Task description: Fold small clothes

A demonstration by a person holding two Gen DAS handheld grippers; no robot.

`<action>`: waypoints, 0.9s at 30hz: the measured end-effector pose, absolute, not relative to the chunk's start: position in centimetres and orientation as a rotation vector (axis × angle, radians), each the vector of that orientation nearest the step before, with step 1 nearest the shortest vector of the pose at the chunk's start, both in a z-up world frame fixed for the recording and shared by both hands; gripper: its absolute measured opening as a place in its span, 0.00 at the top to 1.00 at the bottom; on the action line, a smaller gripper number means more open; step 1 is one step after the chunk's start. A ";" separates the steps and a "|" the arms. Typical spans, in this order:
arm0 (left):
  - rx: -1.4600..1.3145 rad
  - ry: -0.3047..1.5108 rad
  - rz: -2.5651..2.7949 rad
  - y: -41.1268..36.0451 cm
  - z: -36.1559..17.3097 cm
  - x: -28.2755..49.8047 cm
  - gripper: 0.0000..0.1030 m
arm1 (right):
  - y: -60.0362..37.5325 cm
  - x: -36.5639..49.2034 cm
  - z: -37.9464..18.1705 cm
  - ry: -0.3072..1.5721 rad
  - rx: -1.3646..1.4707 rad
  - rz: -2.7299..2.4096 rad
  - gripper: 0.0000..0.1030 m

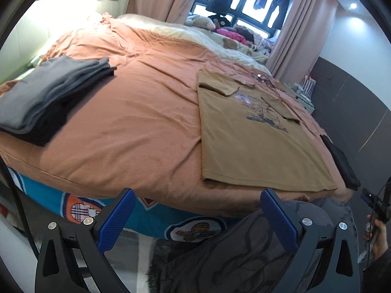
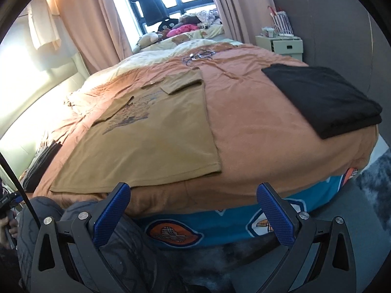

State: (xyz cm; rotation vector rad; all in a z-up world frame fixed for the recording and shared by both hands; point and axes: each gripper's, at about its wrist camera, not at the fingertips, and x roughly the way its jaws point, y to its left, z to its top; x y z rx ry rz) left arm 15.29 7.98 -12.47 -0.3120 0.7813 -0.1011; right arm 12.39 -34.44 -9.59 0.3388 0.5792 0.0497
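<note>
A tan T-shirt [image 1: 256,136] with a dark print lies flat on the orange bedspread [image 1: 127,122], both sleeves folded inward over its front. The right wrist view shows the same tan T-shirt [image 2: 146,136], its hem near the bed's front edge. My left gripper [image 1: 198,195] is open, held off the bed in front of the shirt's hem, with nothing between its blue fingers. My right gripper [image 2: 193,190] is open too, below the front edge of the bed and right of the hem corner, holding nothing.
A stack of folded grey and black clothes [image 1: 48,95] lies at the bed's left. A folded black garment [image 2: 322,97] lies at the right. Cables [image 2: 198,55] rest behind the shirt. Plush toys and clothes [image 1: 220,28] crowd the window end. A nightstand [image 2: 281,44] stands by the wall.
</note>
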 end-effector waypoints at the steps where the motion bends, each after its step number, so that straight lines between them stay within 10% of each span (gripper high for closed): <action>1: -0.319 0.791 -0.104 7.9 -12.8 15.7 0.08 | -34.7 12.7 -9.8 0.584 0.335 0.046 0.00; 15: -0.539 0.978 -0.173 7.7 -17.4 22.9 0.53 | -36.6 17.9 -11.8 0.636 0.458 0.089 0.26; 27: -0.665 1.066 -0.176 7.7 -19.8 25.0 0.56 | -37.8 21.6 -13.1 0.668 0.530 0.079 0.32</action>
